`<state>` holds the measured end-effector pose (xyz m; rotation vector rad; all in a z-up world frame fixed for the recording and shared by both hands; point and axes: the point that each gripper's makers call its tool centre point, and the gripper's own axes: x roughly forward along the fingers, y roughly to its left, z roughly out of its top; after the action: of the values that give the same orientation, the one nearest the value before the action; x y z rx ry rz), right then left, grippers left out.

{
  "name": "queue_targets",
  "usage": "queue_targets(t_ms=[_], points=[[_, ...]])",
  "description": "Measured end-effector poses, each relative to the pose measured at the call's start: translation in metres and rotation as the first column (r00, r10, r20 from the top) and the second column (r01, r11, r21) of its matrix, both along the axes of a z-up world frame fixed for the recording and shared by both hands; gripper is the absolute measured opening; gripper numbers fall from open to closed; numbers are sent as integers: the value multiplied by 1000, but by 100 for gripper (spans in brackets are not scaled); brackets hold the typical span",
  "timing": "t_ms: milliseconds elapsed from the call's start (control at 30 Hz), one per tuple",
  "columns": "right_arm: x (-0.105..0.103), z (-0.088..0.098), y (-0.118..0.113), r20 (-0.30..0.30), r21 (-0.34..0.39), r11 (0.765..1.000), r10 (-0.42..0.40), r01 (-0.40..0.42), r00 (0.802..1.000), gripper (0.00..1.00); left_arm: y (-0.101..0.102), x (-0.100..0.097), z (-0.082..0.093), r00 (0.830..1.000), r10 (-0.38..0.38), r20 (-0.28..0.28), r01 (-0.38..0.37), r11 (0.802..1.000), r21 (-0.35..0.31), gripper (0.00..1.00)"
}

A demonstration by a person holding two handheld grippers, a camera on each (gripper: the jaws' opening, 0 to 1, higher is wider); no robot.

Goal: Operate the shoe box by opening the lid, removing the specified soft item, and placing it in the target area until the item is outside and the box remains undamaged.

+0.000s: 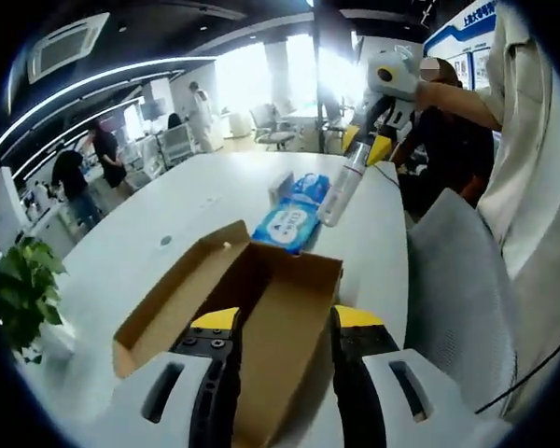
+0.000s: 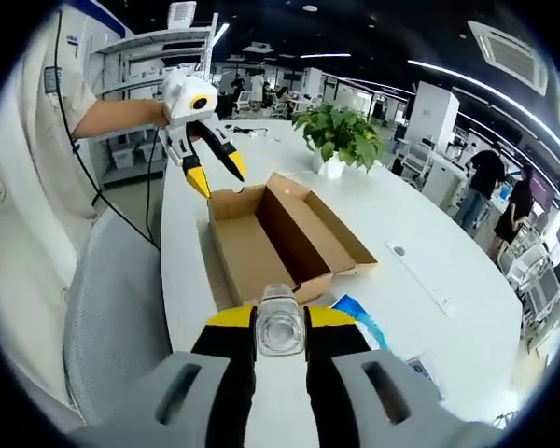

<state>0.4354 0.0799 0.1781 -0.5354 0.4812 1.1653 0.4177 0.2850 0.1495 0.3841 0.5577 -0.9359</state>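
An open brown cardboard shoe box (image 1: 182,289) lies on the white table (image 1: 149,233), lid folded out flat. My left gripper (image 1: 285,322) hovers open just above its near end, nothing between its jaws. Beyond the box lies a blue soft wipes pack (image 1: 287,224). Above that pack, my right gripper (image 1: 366,147) is shut on a clear plastic bottle (image 1: 341,187) that slants down toward it. In the right gripper view the bottle (image 2: 280,331) sits end-on in my right gripper (image 2: 280,322), with the box (image 2: 252,252) ahead, its inside looking bare, the left gripper (image 2: 217,175) open over its far end, and the blue pack (image 2: 359,322) beside my jaws.
A second blue pack (image 1: 308,185) and a small white carton (image 1: 280,182) lie behind the first pack. A potted plant (image 2: 341,135) stands past the box. A grey chair (image 1: 453,280) sits at the table edge by the person. Other people stand far off.
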Motion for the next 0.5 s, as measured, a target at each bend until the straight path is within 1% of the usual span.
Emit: queue_targets(t_ms=[67,133,200,267,400,500], points=[[4,0,-2,4,-16,1000,7,-7,1000,16,9,1,-2,999,39,-2,-39,999,0,36],[10,1,-5,10,-34,999,14,-13,1000,16,20,2,-4,997,78,-1,-78,997,-2,33],[15,0,-8,20,-57,998,23,-22,1000,16,26,1,-5,995,101,-8,-101,995,-10,29],[22,0,-10,24,-74,997,27,-25,999,16,36,1,-6,990,144,-6,-144,989,-19,31],[36,0,-15,31,-103,994,42,-39,999,16,53,-1,-12,979,204,-13,-204,979,-8,29],[47,0,-18,35,-130,990,59,-54,998,16,65,-2,-19,966,257,-23,-257,966,-4,28]])
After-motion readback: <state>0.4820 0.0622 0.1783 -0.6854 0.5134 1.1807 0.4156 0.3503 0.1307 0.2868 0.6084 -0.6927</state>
